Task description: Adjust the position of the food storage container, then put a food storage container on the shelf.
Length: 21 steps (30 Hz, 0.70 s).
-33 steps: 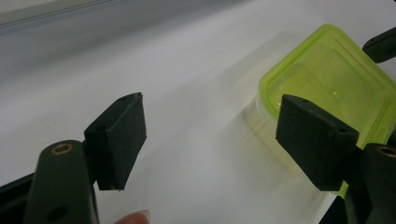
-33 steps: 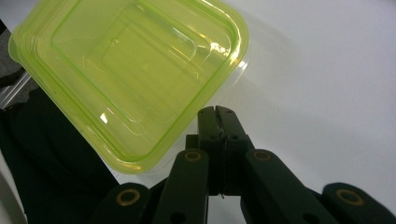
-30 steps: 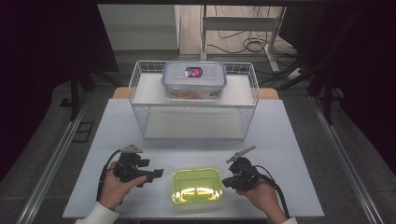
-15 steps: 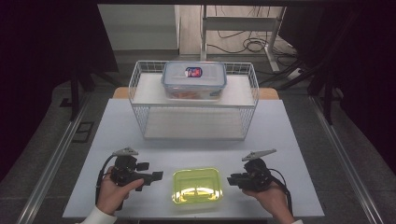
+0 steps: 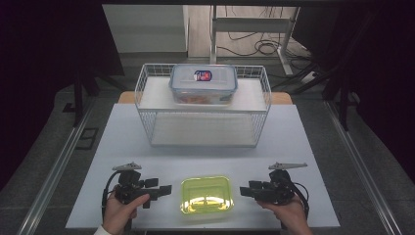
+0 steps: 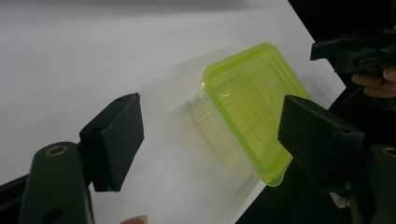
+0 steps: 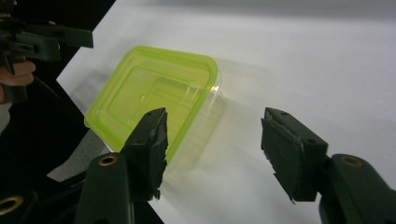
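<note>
Right gripper [image 5: 243, 191] off container [image 5: 206, 194], jaws newly apart

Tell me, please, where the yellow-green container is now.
In the high view the yellow-green container sits on the white table near its front edge, between the left gripper and the right gripper, touching neither.

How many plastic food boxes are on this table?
2: a green-lidded box at the table's near edge between the grippers, and a clear lidded box atop the wire rack.
</note>
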Motion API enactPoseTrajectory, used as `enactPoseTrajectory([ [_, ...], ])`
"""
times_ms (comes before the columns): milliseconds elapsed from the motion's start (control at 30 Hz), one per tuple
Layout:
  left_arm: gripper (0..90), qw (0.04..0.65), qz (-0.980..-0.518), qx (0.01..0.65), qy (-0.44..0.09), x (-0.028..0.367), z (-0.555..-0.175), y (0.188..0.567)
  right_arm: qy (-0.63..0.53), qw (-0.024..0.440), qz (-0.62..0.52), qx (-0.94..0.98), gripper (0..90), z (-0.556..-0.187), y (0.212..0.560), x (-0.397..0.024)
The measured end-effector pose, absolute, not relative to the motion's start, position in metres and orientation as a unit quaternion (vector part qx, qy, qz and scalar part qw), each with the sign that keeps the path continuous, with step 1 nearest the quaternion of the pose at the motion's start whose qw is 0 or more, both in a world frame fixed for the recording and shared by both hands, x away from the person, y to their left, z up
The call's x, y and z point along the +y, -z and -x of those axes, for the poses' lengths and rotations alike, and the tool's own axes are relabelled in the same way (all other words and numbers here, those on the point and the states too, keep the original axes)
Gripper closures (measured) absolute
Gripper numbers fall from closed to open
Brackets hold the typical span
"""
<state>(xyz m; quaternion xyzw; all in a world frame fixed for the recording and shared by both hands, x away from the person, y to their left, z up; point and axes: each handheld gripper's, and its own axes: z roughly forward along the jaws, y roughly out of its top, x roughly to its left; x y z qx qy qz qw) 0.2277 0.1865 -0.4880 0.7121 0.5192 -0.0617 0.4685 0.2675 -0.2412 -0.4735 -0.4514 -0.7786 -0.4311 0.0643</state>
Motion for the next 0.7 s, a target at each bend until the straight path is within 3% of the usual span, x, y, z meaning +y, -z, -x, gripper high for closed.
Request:
enactPoseTrajectory([
  [700,28.0,0.469,-0.683,0.537,0.161,0.163,-0.233,0.516,0.429,0.114,0.470,-0.763,42.7,-0.272,0.490,-0.233],
])
